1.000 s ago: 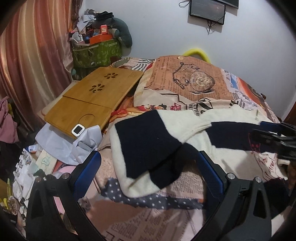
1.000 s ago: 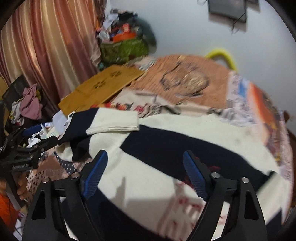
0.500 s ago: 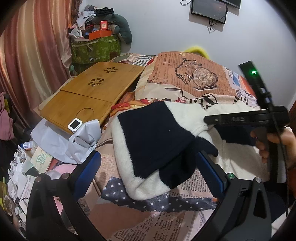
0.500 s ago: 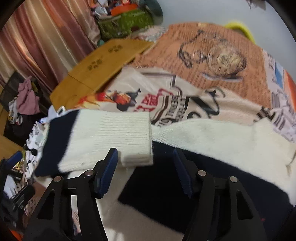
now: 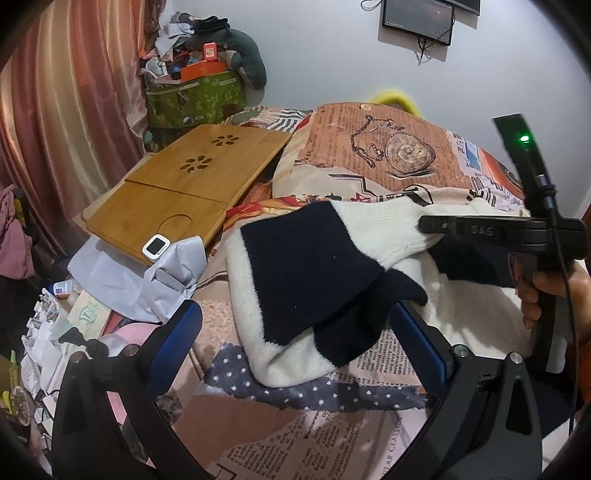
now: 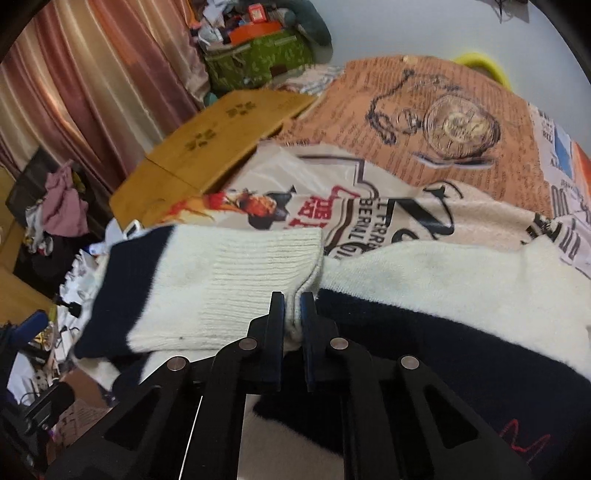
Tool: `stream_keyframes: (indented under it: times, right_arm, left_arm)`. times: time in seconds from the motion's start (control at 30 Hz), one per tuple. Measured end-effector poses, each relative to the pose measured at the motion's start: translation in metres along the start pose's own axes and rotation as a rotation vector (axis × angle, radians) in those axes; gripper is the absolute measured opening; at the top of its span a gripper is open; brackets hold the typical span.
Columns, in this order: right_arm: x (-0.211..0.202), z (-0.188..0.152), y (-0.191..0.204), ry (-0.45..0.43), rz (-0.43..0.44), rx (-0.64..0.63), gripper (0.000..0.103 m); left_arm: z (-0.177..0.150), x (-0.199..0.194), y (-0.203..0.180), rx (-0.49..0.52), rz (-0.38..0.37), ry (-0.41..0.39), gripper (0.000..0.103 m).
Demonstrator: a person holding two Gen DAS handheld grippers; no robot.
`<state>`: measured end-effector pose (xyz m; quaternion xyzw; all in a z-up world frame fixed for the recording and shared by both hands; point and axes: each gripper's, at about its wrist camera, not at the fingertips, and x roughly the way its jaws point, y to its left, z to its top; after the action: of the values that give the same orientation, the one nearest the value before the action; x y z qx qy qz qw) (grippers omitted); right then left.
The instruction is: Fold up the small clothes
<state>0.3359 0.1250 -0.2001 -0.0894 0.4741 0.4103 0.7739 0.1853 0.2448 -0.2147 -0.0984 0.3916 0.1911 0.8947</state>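
The right gripper (image 6: 293, 314) has its two black fingers squeezed on the white ribbed cuff (image 6: 236, 284) of a sleeve, pinching the corner of it. From the other camera the same gripper (image 5: 428, 224) shows as a black bar reaching in from the right, held by a hand (image 5: 554, 291), with a green light (image 5: 523, 139) glowing on top. The sleeve (image 5: 314, 269) is dark blue with a white end, and it is folded across the sweater (image 6: 454, 291), which is white with a wide dark blue band. The sweater lies on the bed, spread over a blanket (image 5: 399, 155) with newspaper print and a big pocket watch picture. The left gripper (image 5: 295, 350) is wide open, its blue pads (image 5: 173, 343) far apart, holding nothing; it hangs low near the front edge of the sweater, by a dotted patch (image 5: 295, 387) of the blanket. Left of the sweater, a wooden tray (image 5: 192, 188) with flower-shaped holes leans on the bed, and a small white gadget (image 5: 156, 249) sits on its near corner. Crumpled white paper (image 5: 147, 280) lies below the tray. Behind it, a green bag (image 5: 195, 99) full of stuff stands by a pink curtain (image 5: 66, 110). A dark screen (image 5: 419, 16) hangs on the white wall. A pink cloth (image 6: 64, 206) lies in a pile by the curtain.
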Motion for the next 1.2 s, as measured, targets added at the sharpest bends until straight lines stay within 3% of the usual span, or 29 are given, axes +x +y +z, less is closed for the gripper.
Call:
stream_keyframes:
  times: [0.27,0.6,0.93,1.2]
  right_arm:
    - [-0.073,-0.001,-0.010,-0.169,0.003,0.025,0.007]
    - [-0.201,-0.035,-0.068,-0.363,-0.126,0.094,0.007]
    - [-0.254,-0.099,-0.145,-0.381,-0.226,0.232,0.007]
    - [-0.239,-0.119,-0.166,-0.347,-0.241,0.255,0.007]
  left_arm:
    - [0.005,-0.029,-0.013,0.009,0.009,-0.027,0.103]
    - [0.010,-0.061,-0.050,0.052,0.009,-0.056,0.103]
    - [0.014,-0.028,-0.110,0.181,0.039,0.014,0.103]
    - [0.029,0.031,-0.129,0.196,0.035,0.129,0.103]
